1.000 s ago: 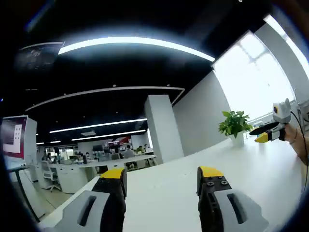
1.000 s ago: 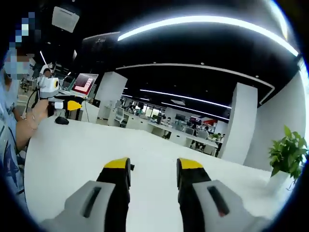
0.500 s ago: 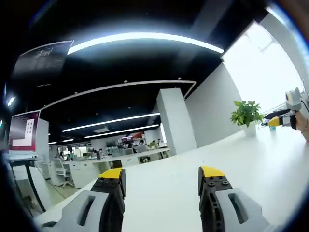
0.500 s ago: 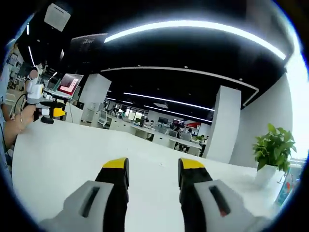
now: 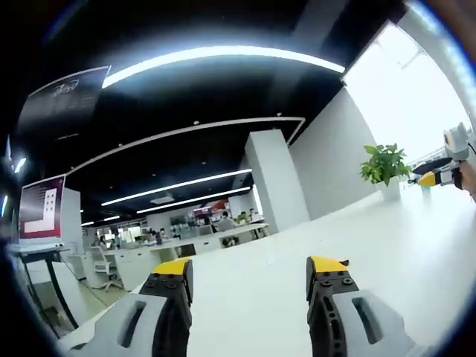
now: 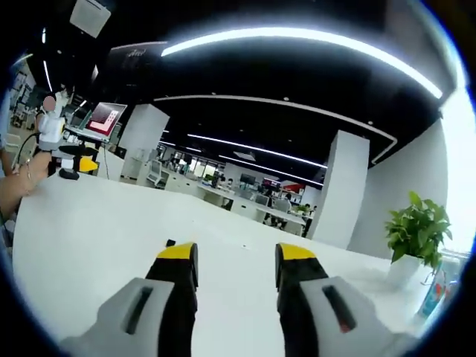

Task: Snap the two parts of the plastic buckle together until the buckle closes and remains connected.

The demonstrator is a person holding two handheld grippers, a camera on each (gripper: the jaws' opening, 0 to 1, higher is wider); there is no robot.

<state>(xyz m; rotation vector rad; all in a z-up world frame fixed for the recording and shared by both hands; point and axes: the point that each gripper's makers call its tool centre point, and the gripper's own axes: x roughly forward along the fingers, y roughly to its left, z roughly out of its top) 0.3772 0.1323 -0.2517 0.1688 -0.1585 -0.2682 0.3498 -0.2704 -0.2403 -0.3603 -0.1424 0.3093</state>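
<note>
In the left gripper view, the left gripper [image 5: 251, 277] is seen at the bottom centre of the frame, its two yellow-tipped jaws held apart with nothing between them. Beyond the tips, a bare white table [image 5: 387, 245] stretches toward the right of the frame. At the far right edge, the right gripper [image 5: 437, 175] is seen small, held by a hand, well apart from the left gripper. Just to its left a potted plant [image 5: 385, 165] stands on the table near a white wall.

In the right gripper view, the right gripper [image 6: 236, 262] is seen at the bottom centre, jaws likewise parted and empty. A small dark speck [image 6: 170, 242] lies on the table [image 6: 97, 223] just above the left jaw tip; it may be a buckle part, but it is too small to tell. At the upper left of the frame the left gripper [image 6: 84, 163] is seen, held in a hand, near a dark object on the table that cannot be identified.

The buckle halves cannot be made out with confidence, so neither their long axis nor the nearer hand can be judged. If the speck is a buckle part, the right gripper is much the nearer. The table offers wide open room, and its far edge lies well beyond the jaws in both views.
</note>
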